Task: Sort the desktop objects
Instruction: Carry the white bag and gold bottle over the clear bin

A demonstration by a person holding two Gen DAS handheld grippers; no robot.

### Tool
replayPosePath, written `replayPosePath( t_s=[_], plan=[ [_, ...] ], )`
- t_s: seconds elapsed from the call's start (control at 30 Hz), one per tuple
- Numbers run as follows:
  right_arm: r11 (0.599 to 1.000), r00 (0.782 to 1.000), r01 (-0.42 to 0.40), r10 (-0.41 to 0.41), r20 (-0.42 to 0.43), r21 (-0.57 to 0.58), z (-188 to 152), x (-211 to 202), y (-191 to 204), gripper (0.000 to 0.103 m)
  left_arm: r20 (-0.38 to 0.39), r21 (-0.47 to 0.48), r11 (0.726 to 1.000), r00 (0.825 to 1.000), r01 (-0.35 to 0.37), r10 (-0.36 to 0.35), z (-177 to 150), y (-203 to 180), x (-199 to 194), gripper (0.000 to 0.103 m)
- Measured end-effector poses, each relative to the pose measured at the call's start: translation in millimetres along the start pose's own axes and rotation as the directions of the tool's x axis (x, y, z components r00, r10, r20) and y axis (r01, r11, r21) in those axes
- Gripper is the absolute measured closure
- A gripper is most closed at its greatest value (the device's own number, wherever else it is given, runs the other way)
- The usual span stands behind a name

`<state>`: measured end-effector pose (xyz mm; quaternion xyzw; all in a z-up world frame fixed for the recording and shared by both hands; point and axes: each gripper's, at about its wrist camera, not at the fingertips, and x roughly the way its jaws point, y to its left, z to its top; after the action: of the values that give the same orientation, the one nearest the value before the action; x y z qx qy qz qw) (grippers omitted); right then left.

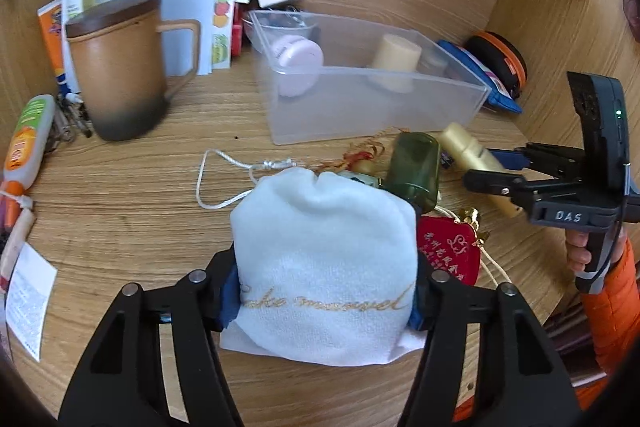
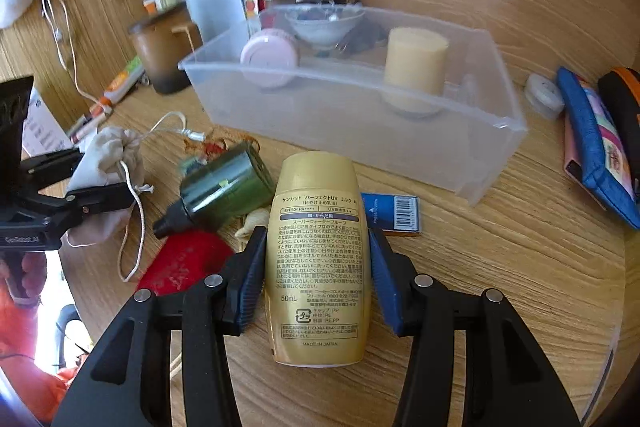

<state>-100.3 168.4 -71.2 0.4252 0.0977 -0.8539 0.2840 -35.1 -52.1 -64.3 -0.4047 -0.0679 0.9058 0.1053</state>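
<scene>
My left hand-held gripper (image 1: 324, 291) clamps a white drawstring pouch (image 1: 324, 259); my right hand-held gripper (image 2: 316, 267) grips a gold sunscreen bottle (image 2: 318, 255), both low over the tabletop (image 2: 500, 267). Beyond sits the clear bin (image 2: 400, 131). I judge the next move is to carry both there.

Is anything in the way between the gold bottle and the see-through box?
No, nothing visible blocks it. The right claw holds the gold bottle, and only bare desk lies between it and the clear box. The green bottle lies off to the side.
</scene>
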Motion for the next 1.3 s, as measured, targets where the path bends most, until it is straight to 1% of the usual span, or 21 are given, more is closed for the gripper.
replayPosePath(
  t_s=[0.3, 0.57, 0.77, 0.97, 1.2, 1.3],
  plan=[
    [1.000, 0.997, 0.005, -0.005, 0.073, -0.001, 4.5, -32.8, 6.6, 0.057, 0.066, -0.010, 1.000, 0.998, 0.002, -0.001, 6.9, 2.1, -25.1, 0.042],
    [1.000, 0.990, 0.030, -0.030, 0.138, -0.002, 14.6, -58.6, 6.5, 0.057, 0.127, 0.007, 1.000, 0.992, -0.001, 0.000, 27.6, -2.3, -44.3, 0.042],
    [0.999, 0.983, 0.047, -0.046, 0.179, -0.001, 27.8, -75.5, -1.4, 0.057, 0.166, 0.020, 1.000, 0.986, 0.018, -0.022, 54.1, -3.7, -52.9, 0.042],
    [0.998, 0.977, 0.062, -0.059, 0.205, -0.007, 42.7, -82.8, -5.1, 0.057, 0.183, 0.038, 0.999, 0.982, 0.037, -0.043, 85.4, -6.7, -54.1, 0.042],
    [0.998, 0.972, 0.065, -0.060, 0.225, -0.014, 64.3, -80.6, -9.6, 0.058, 0.200, 0.052, 0.997, 0.978, 0.048, -0.058, 119.2, -9.2, -46.5, 0.042],
    [0.998, 0.974, 0.061, -0.057, 0.220, -0.014, 74.6, -73.3, -13.5, 0.059, 0.192, 0.055, 0.998, 0.980, 0.044, -0.054, 131.8, -9.7, -37.9, 0.042]
  ],
)
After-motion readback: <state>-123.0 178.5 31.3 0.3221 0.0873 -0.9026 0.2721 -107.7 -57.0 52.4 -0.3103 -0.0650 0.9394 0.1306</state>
